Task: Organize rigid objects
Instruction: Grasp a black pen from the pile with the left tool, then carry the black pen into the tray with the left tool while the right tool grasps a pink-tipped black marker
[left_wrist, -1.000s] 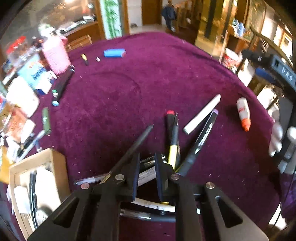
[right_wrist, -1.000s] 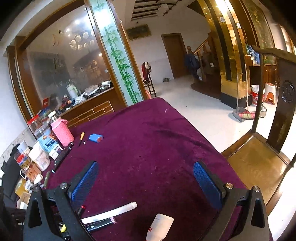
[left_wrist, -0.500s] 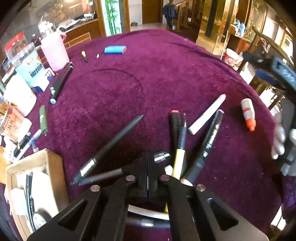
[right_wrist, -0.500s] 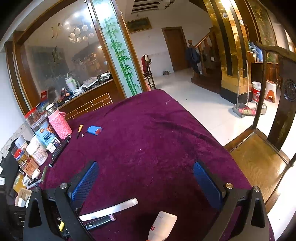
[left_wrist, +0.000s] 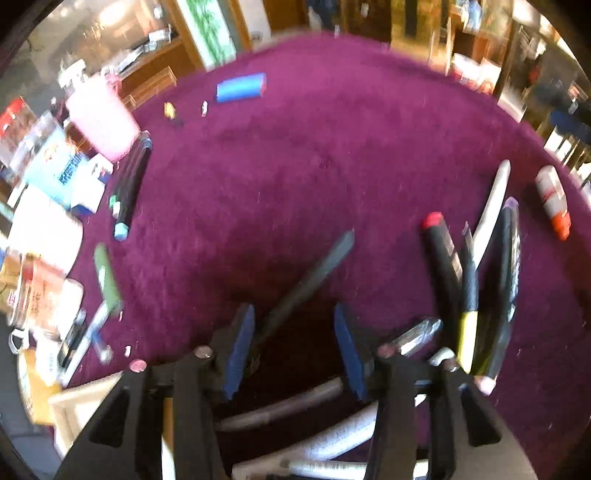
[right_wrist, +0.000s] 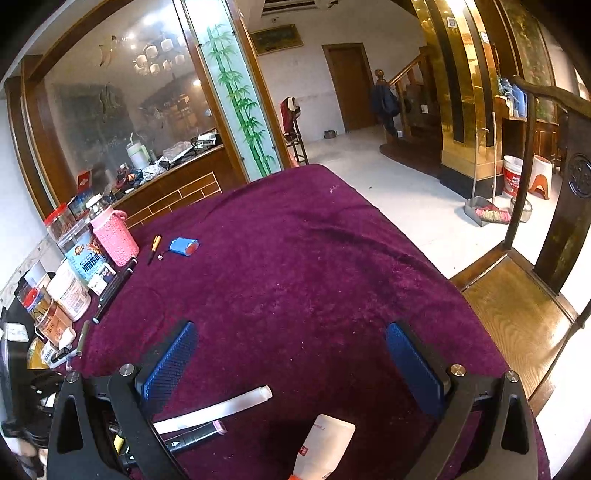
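Since half a second ago: left gripper (left_wrist: 291, 343) went from shut to jaws parted, gripping nothing.
Dark pen (left_wrist: 314, 277): lying free on the purple table (left_wrist: 314, 166), running up from beside the left pad, near the front edge.
Meaning: probably a release or failed grab; the pen is not yet in the cardboard box (left_wrist: 79, 400) at the front-left corner.
Right gripper (right_wrist: 290, 363): wide open, empty, hovering above the white tube (right_wrist: 218, 408).
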